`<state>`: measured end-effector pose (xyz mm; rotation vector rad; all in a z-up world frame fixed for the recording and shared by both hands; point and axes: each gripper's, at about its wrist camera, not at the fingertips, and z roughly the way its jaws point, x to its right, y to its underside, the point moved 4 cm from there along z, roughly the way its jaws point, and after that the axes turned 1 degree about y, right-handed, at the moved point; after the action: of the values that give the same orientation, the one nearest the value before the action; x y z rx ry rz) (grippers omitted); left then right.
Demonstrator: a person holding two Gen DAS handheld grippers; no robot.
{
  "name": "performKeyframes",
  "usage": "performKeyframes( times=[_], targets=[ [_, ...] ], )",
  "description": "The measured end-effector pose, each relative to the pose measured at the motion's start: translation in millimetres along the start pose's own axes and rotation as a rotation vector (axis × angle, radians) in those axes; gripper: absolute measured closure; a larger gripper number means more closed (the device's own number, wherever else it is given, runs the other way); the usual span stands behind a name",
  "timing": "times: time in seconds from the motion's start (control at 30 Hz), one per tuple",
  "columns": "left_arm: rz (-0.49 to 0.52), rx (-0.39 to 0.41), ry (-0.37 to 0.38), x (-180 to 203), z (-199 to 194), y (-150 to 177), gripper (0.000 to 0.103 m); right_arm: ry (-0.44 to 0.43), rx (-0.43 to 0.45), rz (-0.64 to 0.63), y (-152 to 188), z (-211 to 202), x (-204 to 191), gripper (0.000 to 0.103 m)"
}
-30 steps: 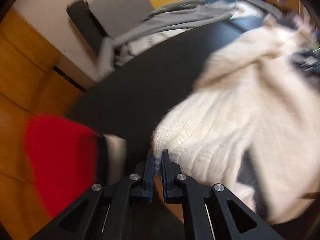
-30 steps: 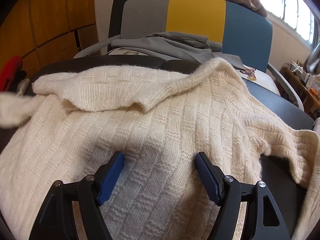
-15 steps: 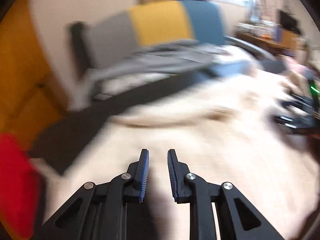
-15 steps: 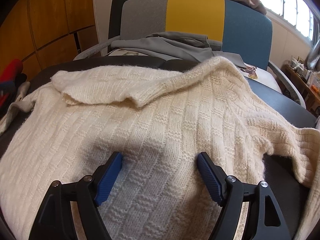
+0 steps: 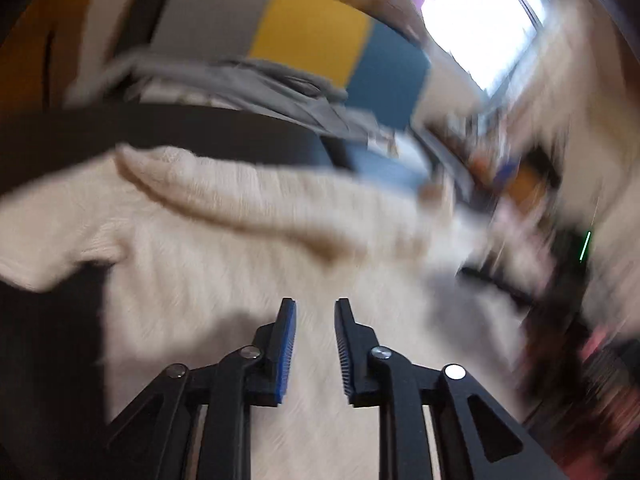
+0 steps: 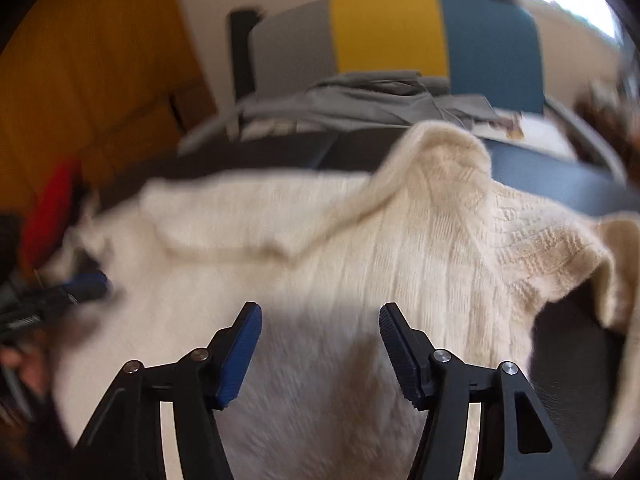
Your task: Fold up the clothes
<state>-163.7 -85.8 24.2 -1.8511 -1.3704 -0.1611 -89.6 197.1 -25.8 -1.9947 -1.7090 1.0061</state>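
Note:
A cream knitted sweater [image 5: 224, 264] lies spread on the black table [image 5: 160, 128], one sleeve folded across its upper part. My left gripper [image 5: 315, 304] hovers low over the sweater's body, its jaws opening, with a narrow gap and nothing between them. This view is blurred by motion. In the right wrist view the sweater [image 6: 360, 248] fills the middle. My right gripper [image 6: 320, 308] stands over it with jaws closing but still wide apart, and no cloth is pinched. The left gripper's blue fingertips [image 6: 88, 283] show at that view's left edge.
Behind the table [image 6: 560, 184] stands a grey, yellow and blue chair [image 6: 384, 36] with a grey garment [image 6: 360, 100] heaped on its seat. A red object [image 6: 52, 200] sits at the far left. Wooden panels lie left, with a bright window and cluttered shelf right.
My left gripper let go of the sweater's edge, opened and swung right over the sweater's body. My right gripper's jaws narrowed a little and its view shifted.

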Motion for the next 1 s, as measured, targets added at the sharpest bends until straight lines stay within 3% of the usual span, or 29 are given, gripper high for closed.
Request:
performKeyframes(
  times=[0.1,0.17,0.23,0.3,0.33,0.37,0.43,0.57,0.67,0.7,0.73,0.8,0.9,1.0],
  targets=[
    [-0.127,-0.056,0.046,-11,31,-23,0.078,-0.114,-0.033,0.173,-21,20,11,0.039],
    [-0.170,-0.102,0.065,-10,55,-33,0.073,-0.159,-0.053,0.236,-33,35,17,0.045],
    [-0.203,-0.168,0.063,-11,81,-39,0.074,-0.171,-0.101,0.251,-41,54,17,0.071],
    [-0.253,-0.212,0.078,-12,103,-53,0.077,-0.169,-0.161,0.242,-46,69,14,0.090],
    [-0.247,-0.206,0.089,-10,105,-60,0.080,-0.175,-0.181,0.229,-49,74,13,0.093],
    [-0.231,-0.197,0.092,-9,106,-67,0.094,-0.182,-0.190,0.215,-54,76,11,0.093],
    [-0.203,-0.173,0.098,-6,103,-79,0.099,-0.213,-0.173,0.222,-70,78,11,0.094],
    [-0.207,-0.001,0.091,-7,80,-112,0.099,-0.264,-0.079,0.325,-116,82,25,0.094],
    [-0.165,0.074,0.018,-2,84,-129,0.094,-0.253,-0.029,0.411,-144,105,41,0.093],
    [-0.152,0.100,0.037,4,83,-127,0.091,-0.241,-0.027,0.449,-147,117,48,0.088],
    [-0.139,0.124,0.063,12,84,-123,0.086,-0.217,-0.033,0.472,-149,128,55,0.075],
    [-0.084,0.129,0.131,25,79,-101,0.084,-0.148,-0.047,0.481,-148,144,67,0.055],
    [0.076,0.066,0.101,29,81,-68,0.082,-0.059,0.050,0.373,-147,118,64,0.057],
    [0.174,-0.004,-0.024,31,105,-57,0.082,0.016,0.076,0.137,-127,83,37,0.057]
  ],
)
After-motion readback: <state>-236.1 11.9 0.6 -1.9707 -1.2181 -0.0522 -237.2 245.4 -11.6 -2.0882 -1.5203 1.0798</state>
